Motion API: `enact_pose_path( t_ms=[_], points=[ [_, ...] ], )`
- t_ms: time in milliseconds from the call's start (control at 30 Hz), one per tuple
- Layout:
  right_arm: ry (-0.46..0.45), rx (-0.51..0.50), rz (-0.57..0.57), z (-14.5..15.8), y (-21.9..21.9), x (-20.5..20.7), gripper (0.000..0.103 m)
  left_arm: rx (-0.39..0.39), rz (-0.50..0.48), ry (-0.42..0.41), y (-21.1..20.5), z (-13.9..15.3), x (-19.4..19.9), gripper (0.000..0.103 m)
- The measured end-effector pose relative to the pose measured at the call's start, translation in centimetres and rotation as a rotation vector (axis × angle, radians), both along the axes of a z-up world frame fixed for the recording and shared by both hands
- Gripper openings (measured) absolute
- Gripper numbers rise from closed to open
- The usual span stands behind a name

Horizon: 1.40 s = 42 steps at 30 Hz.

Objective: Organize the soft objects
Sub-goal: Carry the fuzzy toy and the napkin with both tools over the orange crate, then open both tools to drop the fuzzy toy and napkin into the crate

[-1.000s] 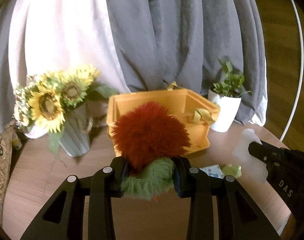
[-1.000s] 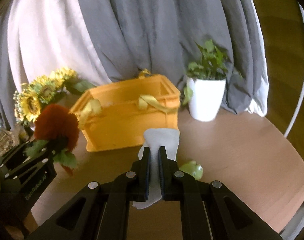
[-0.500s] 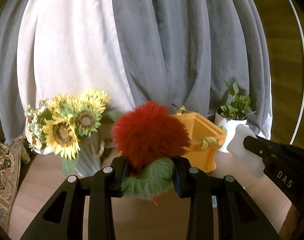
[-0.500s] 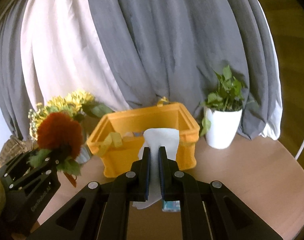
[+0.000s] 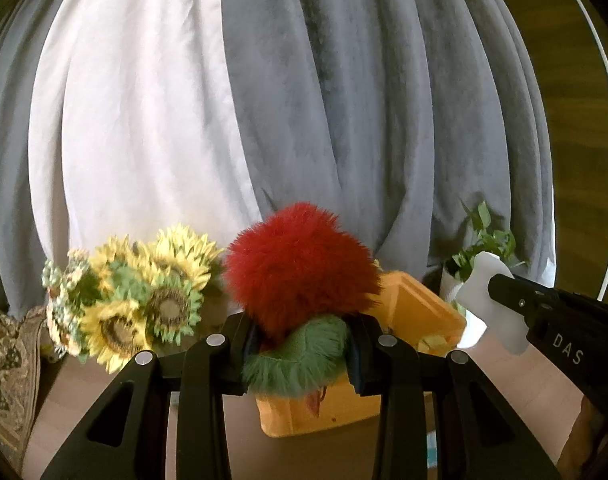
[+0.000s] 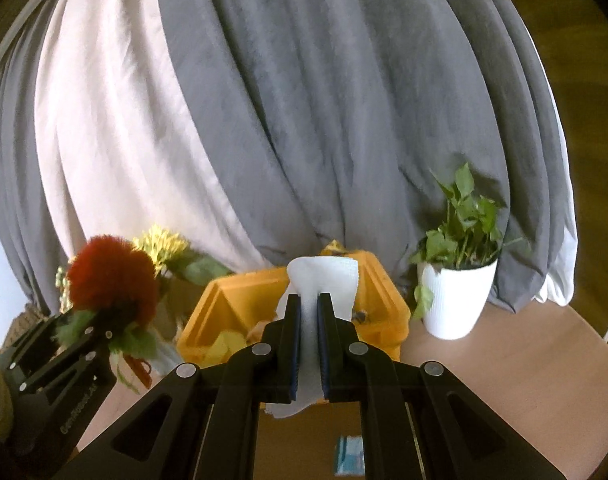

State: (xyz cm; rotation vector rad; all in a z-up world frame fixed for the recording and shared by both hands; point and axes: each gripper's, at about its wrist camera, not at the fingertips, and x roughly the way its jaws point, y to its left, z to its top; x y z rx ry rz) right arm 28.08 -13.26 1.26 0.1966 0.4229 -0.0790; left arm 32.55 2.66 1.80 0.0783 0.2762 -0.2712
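My left gripper [image 5: 301, 340] is shut on a fluffy red plush with a green collar [image 5: 299, 264], held in the air in front of and above the orange bin [image 5: 420, 312]. The plush also shows in the right wrist view [image 6: 109, 280]. My right gripper [image 6: 308, 308] is shut on a folded white soft sheet [image 6: 324, 276], held above the orange bin [image 6: 231, 304]. From the left wrist view the white sheet [image 5: 484, 300] hangs at the right gripper's tip, over the bin's right end. Yellow soft pieces lie inside the bin.
A vase of sunflowers [image 5: 143, 300] stands left of the bin. A white potted plant [image 6: 456, 296] stands to its right. A small blue-and-white packet [image 6: 350, 454] lies on the round wooden table [image 6: 504, 368]. Grey and white curtains hang behind.
Both grippers have risen with their loads and moved toward the bin; the bin now sits lower and closer under them. Both stay shut.
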Motion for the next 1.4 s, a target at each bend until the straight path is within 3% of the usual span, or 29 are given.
enact_pose_path(
  t_ms=[667,967,1300,1400],
  points=[
    [0.03,0.052,0.005,-1.9,-1.8,9.5,0.009,0.028,-0.003,0.035,-2.2,-1.4,9.4,0.035],
    [0.114,0.062,0.003,-4.6,-2.3,13.8,0.009,0.056,-0.031,0.167,-3.7,-4.7,14.3,0.035],
    [0.198,0.054,0.017,-7.1,-1.9,15.9,0.009,0.087,-0.063,0.276,-5.7,-7.2,16.8,0.036],
    [0.223,0.057,0.018,-7.8,-2.0,16.1,0.009,0.097,-0.077,0.295,-5.8,-7.6,16.8,0.041]
  ],
)
